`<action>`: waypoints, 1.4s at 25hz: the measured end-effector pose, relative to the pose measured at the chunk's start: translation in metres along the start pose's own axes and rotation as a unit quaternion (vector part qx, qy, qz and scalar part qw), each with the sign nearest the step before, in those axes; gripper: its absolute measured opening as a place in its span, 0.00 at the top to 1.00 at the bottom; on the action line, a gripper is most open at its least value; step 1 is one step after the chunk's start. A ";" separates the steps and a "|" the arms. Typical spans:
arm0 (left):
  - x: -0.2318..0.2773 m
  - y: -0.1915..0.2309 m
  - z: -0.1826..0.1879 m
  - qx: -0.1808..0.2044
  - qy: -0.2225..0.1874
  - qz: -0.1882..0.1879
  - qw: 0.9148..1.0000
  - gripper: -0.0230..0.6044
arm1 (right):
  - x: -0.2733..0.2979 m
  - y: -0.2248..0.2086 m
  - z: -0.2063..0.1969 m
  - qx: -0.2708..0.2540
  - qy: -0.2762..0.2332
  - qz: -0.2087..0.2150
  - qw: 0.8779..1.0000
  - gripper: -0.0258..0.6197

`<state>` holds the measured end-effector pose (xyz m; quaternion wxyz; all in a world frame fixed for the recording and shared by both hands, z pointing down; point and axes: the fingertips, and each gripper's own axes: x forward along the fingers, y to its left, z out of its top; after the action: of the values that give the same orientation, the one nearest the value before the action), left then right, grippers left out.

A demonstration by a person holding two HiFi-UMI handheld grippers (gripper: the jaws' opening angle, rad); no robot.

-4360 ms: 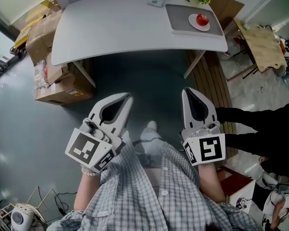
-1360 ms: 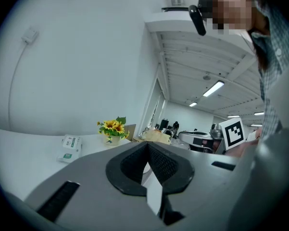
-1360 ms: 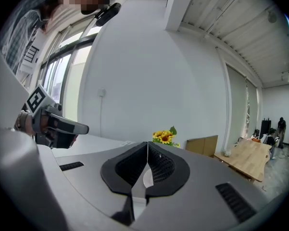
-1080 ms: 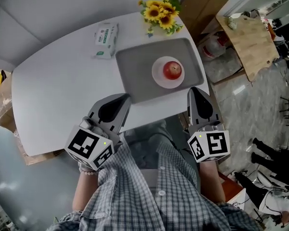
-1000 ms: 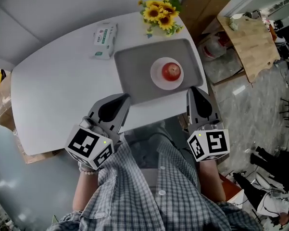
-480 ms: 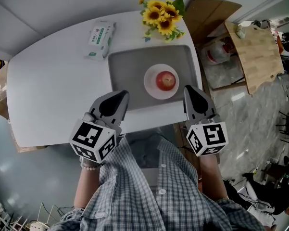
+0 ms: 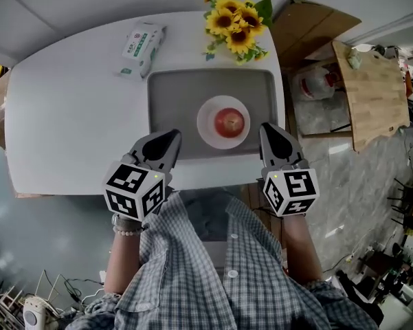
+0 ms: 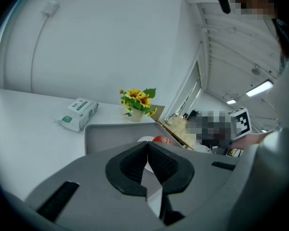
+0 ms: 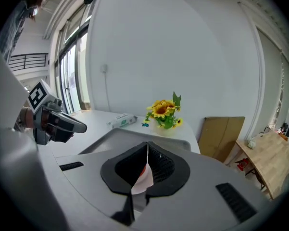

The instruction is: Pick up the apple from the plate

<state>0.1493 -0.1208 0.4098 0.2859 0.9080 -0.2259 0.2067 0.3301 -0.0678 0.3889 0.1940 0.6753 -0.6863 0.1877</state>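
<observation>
Having drawn nearer across the table, the left gripper and right gripper flanked the plate, jaws together, empty; the apple sat on it untouched; grasping seemingly remained ahead.

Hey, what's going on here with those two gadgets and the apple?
A person stands at a white table, holding a left gripper and a right gripper. Both are shut and empty, poised at the near edge of a grey tray. The apple sits untouched on its plate in the tray, just beyond the two grippers. Picking it up has not yet begun.
</observation>
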 end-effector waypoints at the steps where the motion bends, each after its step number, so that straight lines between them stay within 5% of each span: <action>1: 0.004 0.000 -0.003 -0.007 0.007 0.003 1.000 0.95 | 0.003 -0.002 -0.004 -0.002 0.007 0.007 1.000 0.92; 15: 0.048 0.004 -0.049 -0.076 0.077 0.049 0.993 0.95 | 0.050 -0.019 -0.061 -0.014 0.117 0.069 0.991 0.92; 20: 0.063 0.007 -0.062 -0.088 0.097 0.059 0.990 0.93 | 0.057 -0.027 -0.091 0.038 0.177 0.075 0.981 0.92; 22: 0.067 0.007 -0.064 -0.100 0.100 0.057 0.988 0.84 | 0.060 -0.027 -0.097 0.058 0.191 0.083 0.976 0.92; 35: 0.087 0.018 -0.075 -0.164 0.112 0.066 0.978 0.82 | 0.076 -0.021 -0.111 0.119 0.229 0.113 0.960 0.84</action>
<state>0.1920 -0.1133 0.5178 0.4402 0.8030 -0.2827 0.2855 0.3511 -0.0749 0.5233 0.2415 0.5505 -0.6683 0.4383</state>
